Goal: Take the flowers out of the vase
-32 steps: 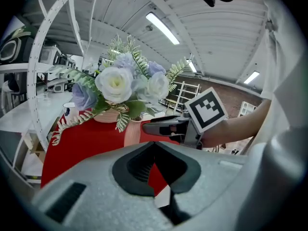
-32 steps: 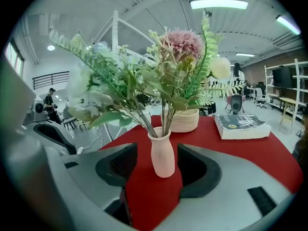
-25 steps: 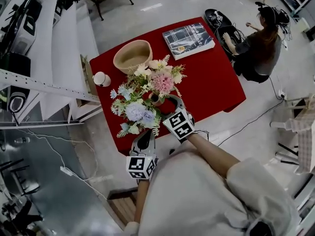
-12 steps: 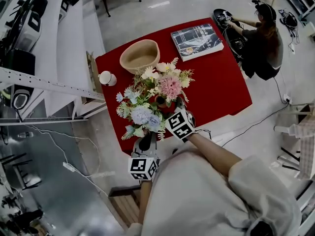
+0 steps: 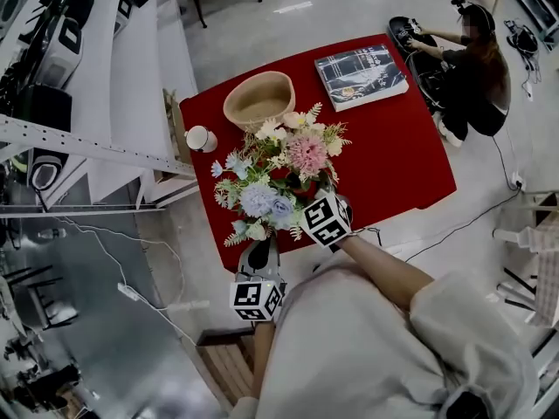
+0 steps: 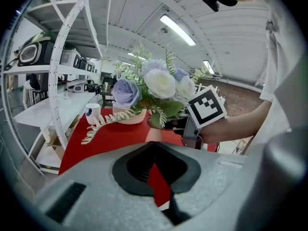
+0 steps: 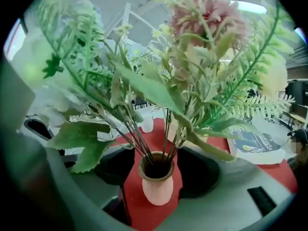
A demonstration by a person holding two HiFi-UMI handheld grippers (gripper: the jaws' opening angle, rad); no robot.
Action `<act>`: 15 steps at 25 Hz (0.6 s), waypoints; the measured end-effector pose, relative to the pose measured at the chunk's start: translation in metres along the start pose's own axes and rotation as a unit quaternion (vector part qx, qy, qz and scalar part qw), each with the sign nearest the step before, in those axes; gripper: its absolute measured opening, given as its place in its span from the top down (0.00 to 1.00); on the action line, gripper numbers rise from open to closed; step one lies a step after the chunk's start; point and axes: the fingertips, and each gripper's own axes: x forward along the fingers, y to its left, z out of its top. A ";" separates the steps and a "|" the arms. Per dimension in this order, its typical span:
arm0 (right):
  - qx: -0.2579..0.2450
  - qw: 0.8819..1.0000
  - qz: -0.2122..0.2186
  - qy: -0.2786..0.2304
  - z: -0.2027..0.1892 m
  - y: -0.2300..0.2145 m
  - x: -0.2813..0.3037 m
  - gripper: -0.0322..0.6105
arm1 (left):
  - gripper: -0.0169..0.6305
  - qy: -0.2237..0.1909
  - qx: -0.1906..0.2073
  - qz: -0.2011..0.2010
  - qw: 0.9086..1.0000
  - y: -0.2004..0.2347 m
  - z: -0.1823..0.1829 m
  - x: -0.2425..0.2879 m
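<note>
Currently the right gripper [image 7: 158, 170] has its two fingers [image 7: 202, 171] spread wide on either side of the small terracotta-pink vase [image 7: 157, 186], which stands upright on the red tablecloth [image 5: 393, 147]. A strip of red cloth shows between the vase and the finger at the view's left. The other finger sits just beside the vase's neck, so neither clearly touches it. The flowers [image 7: 202, 18] are in the vase, their dark stems gathered in its mouth and fanning up over the fingers into a pink bloom, pale blossoms, ferns and broad green leaves. The left gripper [image 6: 154, 150] is held at the near edge of the cloth with its fingers [image 6: 127, 167] pressed together at the tips and nothing pinched, only a sliver of red cloth showing behind them. The vase and bouquet stand just past those tips. Farther beyond the fingers lie a woven bowl [image 5: 259, 101], a white cup [image 5: 201, 138] with a blue mark at the cloth's edge, and a dark-covered book [image 5: 361, 75] whose cover print is too small to read. Each gripper carries a cube [image 5: 325, 221] with black-and-white square markers, the only clear printed pattern in view. A seated person [image 5: 472, 68] is past the far corner of the cloth.
</note>
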 end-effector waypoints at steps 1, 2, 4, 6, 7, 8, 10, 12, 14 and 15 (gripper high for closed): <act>-0.002 1.000 0.000 -0.001 0.001 0.000 0.000 0.52 | 0.96 0.000 0.000 0.000 1.000 -0.001 0.000 0.001; -0.004 1.000 0.000 -0.002 0.002 -0.001 -0.001 0.52 | 0.96 0.000 0.001 0.000 1.000 -0.001 0.000 0.001; -0.009 1.000 -0.001 -0.007 0.003 -0.001 -0.002 0.52 | 0.96 0.001 0.002 -0.001 1.000 -0.002 0.000 0.002; -0.009 1.000 -0.001 -0.015 0.006 -0.002 -0.003 0.53 | 0.96 0.000 0.001 0.000 1.000 -0.001 0.001 0.003; -0.008 1.000 -0.002 -0.020 0.007 -0.004 -0.003 0.55 | 0.96 0.000 0.001 0.000 1.000 -0.001 0.002 0.004; -0.006 1.000 -0.004 -0.025 0.008 -0.005 -0.003 0.57 | 0.96 0.000 0.001 0.000 1.000 0.000 0.002 0.005; 0.000 0.999 -0.005 -0.031 0.011 -0.007 -0.003 0.62 | 0.96 0.001 0.000 -0.001 1.000 0.001 0.003 0.007; 0.006 0.999 -0.004 -0.031 0.012 -0.008 0.000 0.65 | 0.96 0.003 -0.001 -0.002 1.000 0.004 0.005 0.009; 0.012 0.999 -0.002 -0.031 0.013 -0.010 0.002 0.67 | 0.96 0.004 -0.001 -0.003 1.000 0.005 0.006 0.011; 0.015 0.999 -0.001 -0.032 0.014 -0.010 0.002 0.69 | 0.96 0.004 -0.001 -0.004 1.000 0.004 0.007 0.011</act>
